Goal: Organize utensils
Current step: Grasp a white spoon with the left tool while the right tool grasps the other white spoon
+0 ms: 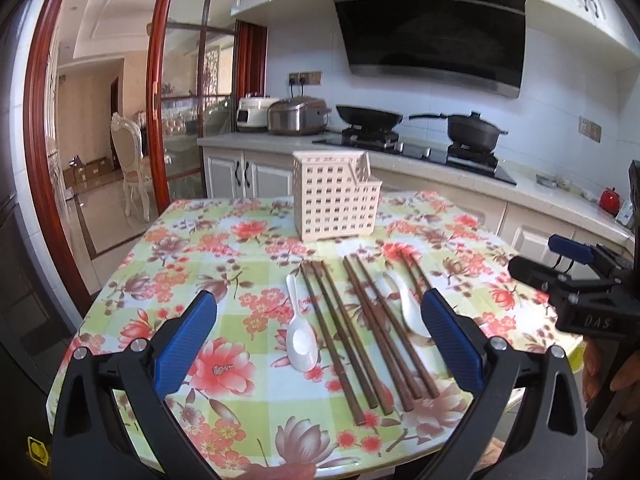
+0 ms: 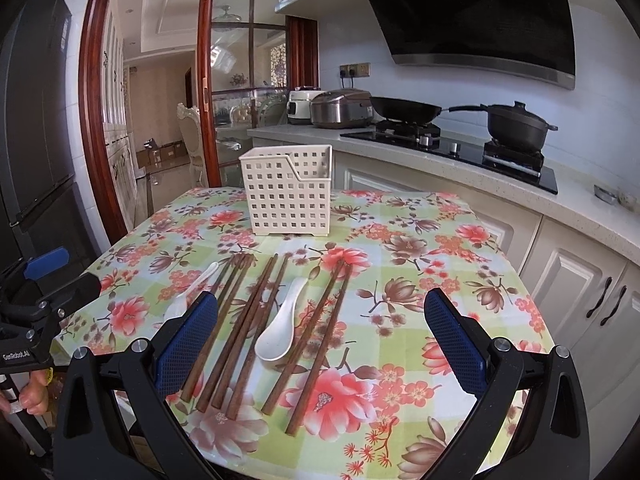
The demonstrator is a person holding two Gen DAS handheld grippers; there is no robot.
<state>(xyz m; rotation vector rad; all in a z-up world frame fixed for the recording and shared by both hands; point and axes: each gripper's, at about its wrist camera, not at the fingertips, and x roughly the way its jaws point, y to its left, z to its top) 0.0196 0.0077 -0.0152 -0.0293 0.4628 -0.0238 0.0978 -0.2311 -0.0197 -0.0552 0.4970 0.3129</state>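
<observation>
Kitchen; floral-cloth worktop [image 2: 420,216] w/ 1 cream basket [image 2: 289,196], 2 white spoons [image 2: 280,332], 8 brown chopsticks [image 2: 240,332]. Left gripper [image 1: 320,340], right gripper [image 2: 320,340]: both wide, empty.

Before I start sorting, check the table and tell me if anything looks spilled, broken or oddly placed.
Nothing stands out. The chopsticks and two white spoons lie loose in rough rows on the floral tablecloth, and the cream utensil basket stands upright behind them. No spill or damage shows. Both hand-held grippers are open.

A floral-clothed table [image 2: 420,240] carries a cream perforated basket [image 2: 288,196], brown chopsticks [image 2: 248,320] and two white spoons [image 2: 280,328].
</observation>
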